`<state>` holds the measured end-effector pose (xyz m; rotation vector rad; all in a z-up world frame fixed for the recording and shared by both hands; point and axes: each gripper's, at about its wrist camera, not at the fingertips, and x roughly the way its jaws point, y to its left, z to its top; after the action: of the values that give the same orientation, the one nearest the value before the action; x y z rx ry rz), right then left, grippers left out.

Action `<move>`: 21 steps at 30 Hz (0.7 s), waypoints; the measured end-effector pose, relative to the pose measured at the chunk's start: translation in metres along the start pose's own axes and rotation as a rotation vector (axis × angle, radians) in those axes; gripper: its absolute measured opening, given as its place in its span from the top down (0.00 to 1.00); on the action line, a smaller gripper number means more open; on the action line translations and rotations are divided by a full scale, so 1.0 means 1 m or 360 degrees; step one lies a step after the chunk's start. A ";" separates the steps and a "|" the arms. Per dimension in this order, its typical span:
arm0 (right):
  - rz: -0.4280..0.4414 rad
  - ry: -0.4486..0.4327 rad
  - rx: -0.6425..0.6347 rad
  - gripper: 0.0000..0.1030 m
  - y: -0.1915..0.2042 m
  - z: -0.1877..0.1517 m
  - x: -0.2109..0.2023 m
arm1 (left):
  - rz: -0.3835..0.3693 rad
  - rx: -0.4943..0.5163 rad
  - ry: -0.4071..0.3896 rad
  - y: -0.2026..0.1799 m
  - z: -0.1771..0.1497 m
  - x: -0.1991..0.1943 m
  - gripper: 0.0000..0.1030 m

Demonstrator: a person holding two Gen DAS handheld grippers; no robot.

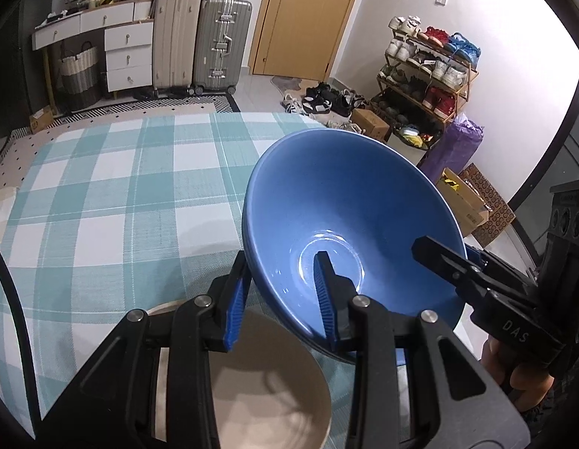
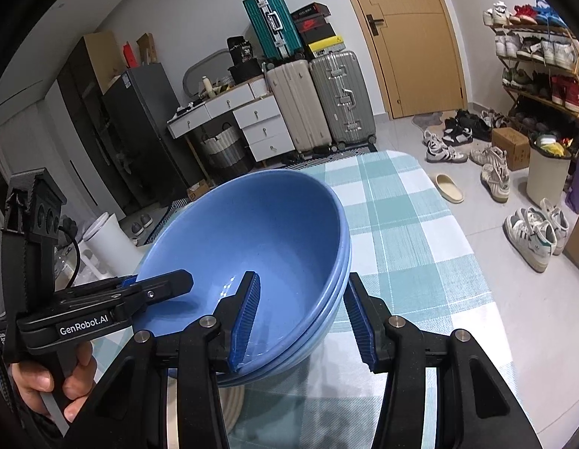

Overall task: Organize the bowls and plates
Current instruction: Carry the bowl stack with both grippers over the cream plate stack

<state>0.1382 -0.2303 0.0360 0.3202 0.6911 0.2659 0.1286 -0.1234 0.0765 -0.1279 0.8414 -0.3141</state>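
While both grippers meet at one stack, the nested blue bowls (image 1: 349, 224) hang above the checked surface (image 1: 113, 194), tipped steeply so the open mouth faces back toward the cameras and upward; in the right wrist view three rims show one inside another (image 2: 252, 247). The left gripper (image 1: 282, 299) straddles the near wall of the stack, one blue pad outside and one inside, jaws closed narrow on the bowls; the right gripper (image 2: 304, 318) straddles the rim on the opposite side in the same way, one pad inside, the other just outside the wall, and whether that outer pad presses the wall I cannot tell. Each gripper also shows in the other's camera, biting the rim from the far side. Just below the left gripper sits a beige bowl (image 1: 267, 385), upright and partly hidden by the jaws; the blue stack's lower edge overhangs it. Beyond the bowls the teal and white cloth runs to the far edge of the surface; past it stand a cream suitcase (image 1: 175, 41) and a grey suitcase (image 1: 222, 43) side by side, white drawers (image 1: 128, 56) to their left, a wooden door (image 1: 304, 18) to their right, and a shoe rack (image 1: 427, 71) against the right wall, with loose shoes (image 1: 319, 103) on the floor.
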 end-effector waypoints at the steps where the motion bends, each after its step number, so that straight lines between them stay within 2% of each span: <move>1: -0.0002 -0.0006 -0.0006 0.53 0.003 0.000 -0.004 | 0.0003 0.0003 -0.0006 -0.001 -0.001 -0.004 0.71; 11: 0.0009 -0.0060 -0.0067 0.53 0.034 -0.004 -0.035 | 0.0028 -0.0010 -0.0083 -0.005 -0.017 -0.062 0.71; 21: 0.0053 -0.0067 -0.0134 0.53 0.070 -0.014 -0.044 | 0.0092 -0.0038 -0.0136 0.008 -0.039 -0.112 0.71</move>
<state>0.0866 -0.1783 0.0773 0.2566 0.6315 0.3183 0.0319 -0.0788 0.1283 -0.1379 0.7626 -0.2426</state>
